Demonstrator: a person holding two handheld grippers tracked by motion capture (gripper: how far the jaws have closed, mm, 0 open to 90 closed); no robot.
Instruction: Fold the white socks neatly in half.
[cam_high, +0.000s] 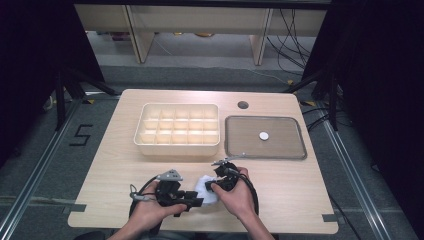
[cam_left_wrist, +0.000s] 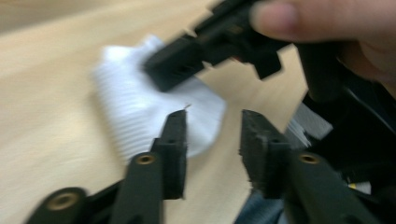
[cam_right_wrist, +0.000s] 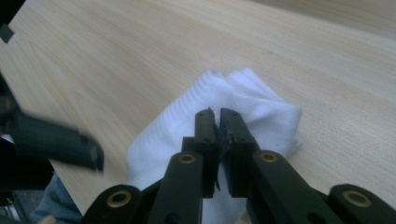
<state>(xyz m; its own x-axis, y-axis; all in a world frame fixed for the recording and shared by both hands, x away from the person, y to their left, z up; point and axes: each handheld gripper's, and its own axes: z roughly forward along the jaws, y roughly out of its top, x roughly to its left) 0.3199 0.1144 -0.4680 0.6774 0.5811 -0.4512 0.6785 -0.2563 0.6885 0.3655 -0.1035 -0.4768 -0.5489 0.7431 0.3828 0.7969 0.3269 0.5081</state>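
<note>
My right gripper (cam_right_wrist: 218, 116) pinches the white sock (cam_right_wrist: 261, 112) at lower centre, left gripper (cam_left_wrist: 212, 128) open and empty; the divided box (cam_high: 177, 145) waits unfilled.

White ribbed sock (cam_right_wrist: 219, 116) lies crumpled on the table near the person's edge, bunched into soft folds. It sits right under the right gripper (cam_right_wrist: 218, 114), whose nearly closed jaws pinch a fold (the knit ribs show clearly), and just ahead of the left gripper (cam_left_wrist: 212, 123), jaws apart, not touching.
</note>
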